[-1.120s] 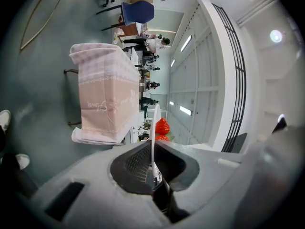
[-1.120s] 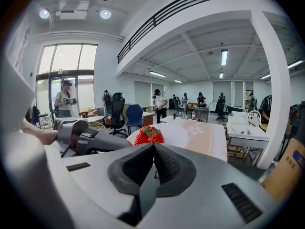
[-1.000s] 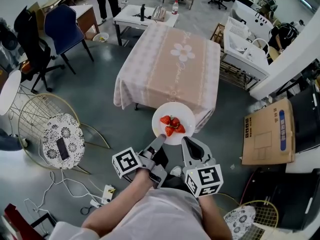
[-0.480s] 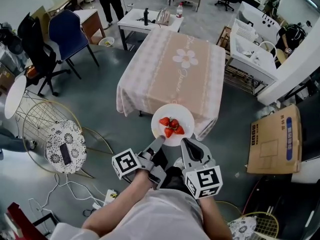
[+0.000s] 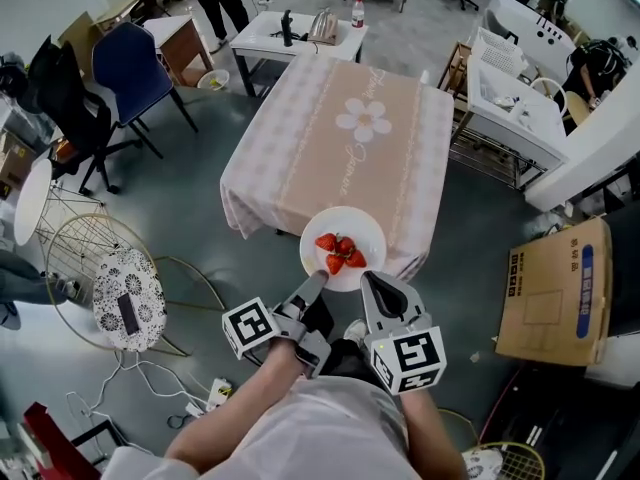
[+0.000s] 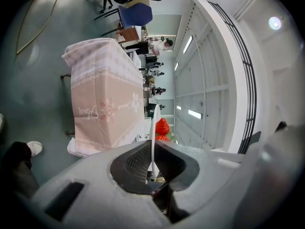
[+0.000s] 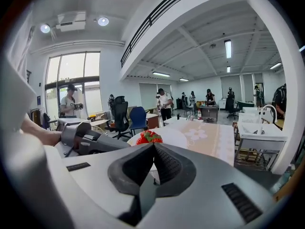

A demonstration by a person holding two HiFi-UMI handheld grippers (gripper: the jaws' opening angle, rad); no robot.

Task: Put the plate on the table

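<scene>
A white plate [image 5: 352,230] with a few red strawberries [image 5: 339,251] is held in the air in front of me, over the near edge of the table [image 5: 345,138] with its pink flowered cloth. My left gripper [image 5: 318,279] is shut on the plate's near-left rim. My right gripper [image 5: 370,281] is shut on the near-right rim. In the left gripper view the plate [image 6: 154,123] shows edge-on between the jaws, with the strawberries [image 6: 162,126] beyond. In the right gripper view the strawberries [image 7: 148,137] lie on the plate [image 7: 171,138] just past the jaws.
A blue chair [image 5: 128,60] and a black chair stand to the left of the table, with a wire chair [image 5: 125,290] nearer. A white desk [image 5: 298,34] stands behind the table, white furniture [image 5: 510,93] to its right. A cardboard box [image 5: 553,290] and cables [image 5: 190,393] lie on the floor.
The plate stays gripped by both grippers. The table has drawn slightly closer and sits more squarely ahead of the plate.
</scene>
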